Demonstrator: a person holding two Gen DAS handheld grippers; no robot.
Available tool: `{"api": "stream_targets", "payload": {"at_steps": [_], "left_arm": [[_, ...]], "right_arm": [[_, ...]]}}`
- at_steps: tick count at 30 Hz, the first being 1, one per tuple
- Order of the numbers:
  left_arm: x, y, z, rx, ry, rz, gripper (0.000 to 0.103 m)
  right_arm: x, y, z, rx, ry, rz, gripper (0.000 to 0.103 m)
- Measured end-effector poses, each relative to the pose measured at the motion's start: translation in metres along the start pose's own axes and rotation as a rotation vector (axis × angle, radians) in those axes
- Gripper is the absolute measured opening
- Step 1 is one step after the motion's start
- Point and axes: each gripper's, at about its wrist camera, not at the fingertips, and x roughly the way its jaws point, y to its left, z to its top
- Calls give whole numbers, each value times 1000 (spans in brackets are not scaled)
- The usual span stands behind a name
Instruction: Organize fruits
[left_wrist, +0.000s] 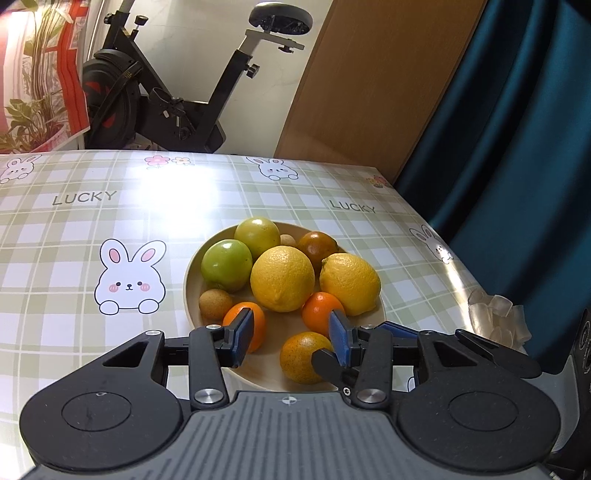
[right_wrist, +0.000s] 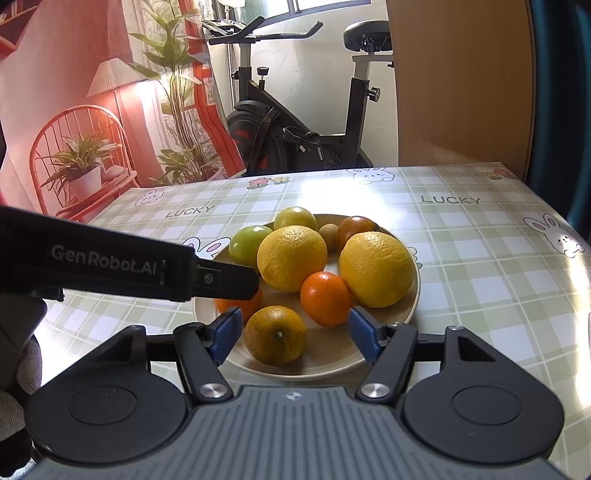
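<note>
Both tongs, left (left_wrist: 291, 338) and right (right_wrist: 295, 338), gape empty over the plate (right_wrist: 415, 295); crowded mandarins (right_wrist: 275, 334) could roll off if nudged.

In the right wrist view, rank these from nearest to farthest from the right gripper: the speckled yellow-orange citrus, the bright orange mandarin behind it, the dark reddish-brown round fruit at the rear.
1. Speckled yellow-orange citrus: plate front, just ahead of the open right gripper.
2. Bright orange mandarin: middle, slightly right.
3. Dark reddish-brown round fruit: back right of the cream plate.
</note>
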Motion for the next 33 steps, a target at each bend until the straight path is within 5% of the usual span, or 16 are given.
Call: {"api": "stream_targets", "payload": {"at_steps": [12, 19, 23, 26, 33], "left_arm": [[-67, 8, 16, -35, -164, 79, 67], [-127, -1, 35, -34, -305, 172, 90], [-152, -18, 42, 25, -374, 299, 97], [-168, -26, 45, 32, -410, 362, 98], [-198, -32, 46, 26, -433, 361, 98]], "right_arm": [[-31, -7, 26, 6, -73, -3, 82], [-63, -12, 58, 14, -152, 35, 94], [-81, -6, 76, 13, -183, 56, 103], [-93, 4, 86, 8, -215, 39, 103], [-107, 22, 99, -10, -194, 16, 103]]}}
